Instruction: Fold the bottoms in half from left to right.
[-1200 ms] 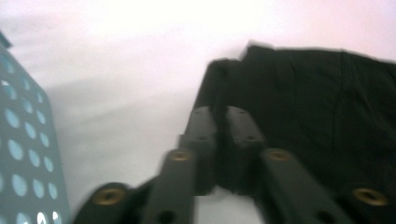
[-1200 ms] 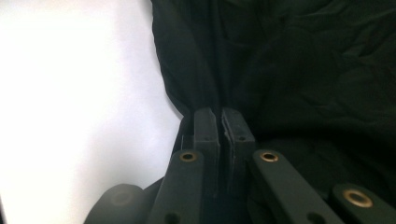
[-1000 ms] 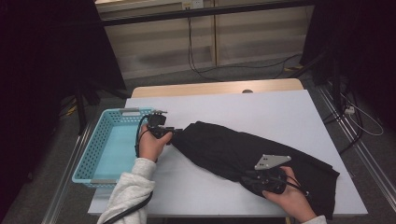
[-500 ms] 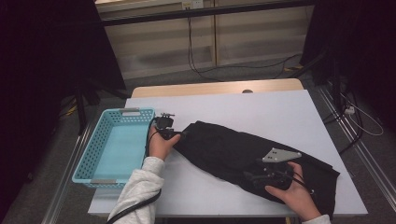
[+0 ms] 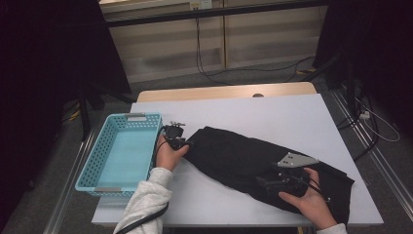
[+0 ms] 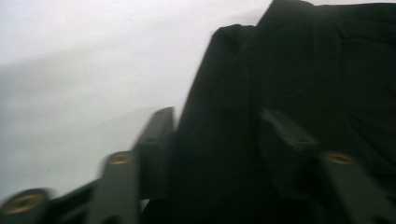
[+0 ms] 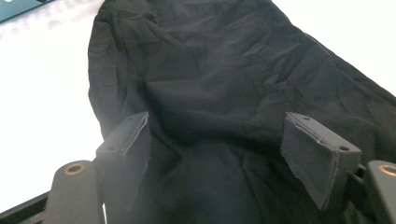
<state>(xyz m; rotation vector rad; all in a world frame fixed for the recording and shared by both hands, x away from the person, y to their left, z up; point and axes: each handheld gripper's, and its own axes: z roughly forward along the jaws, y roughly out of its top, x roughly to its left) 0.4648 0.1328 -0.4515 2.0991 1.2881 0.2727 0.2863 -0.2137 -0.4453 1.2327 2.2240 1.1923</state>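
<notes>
Your left gripper (image 5: 187, 144) has its jaws part open astride the near end of the black garment (image 5: 253, 161); they have just been closing, with a fold of cloth between them, and the blur keeps you from telling whether the pads press on it. Your right gripper (image 7: 217, 154) has just been opening; its jaws stand wide, released, over the cloth. The garment lies stretched slantwise across the white surface (image 5: 272, 114). A light blue basket (image 5: 92, 165) sits just beside your left hand (image 5: 168, 153).
</notes>
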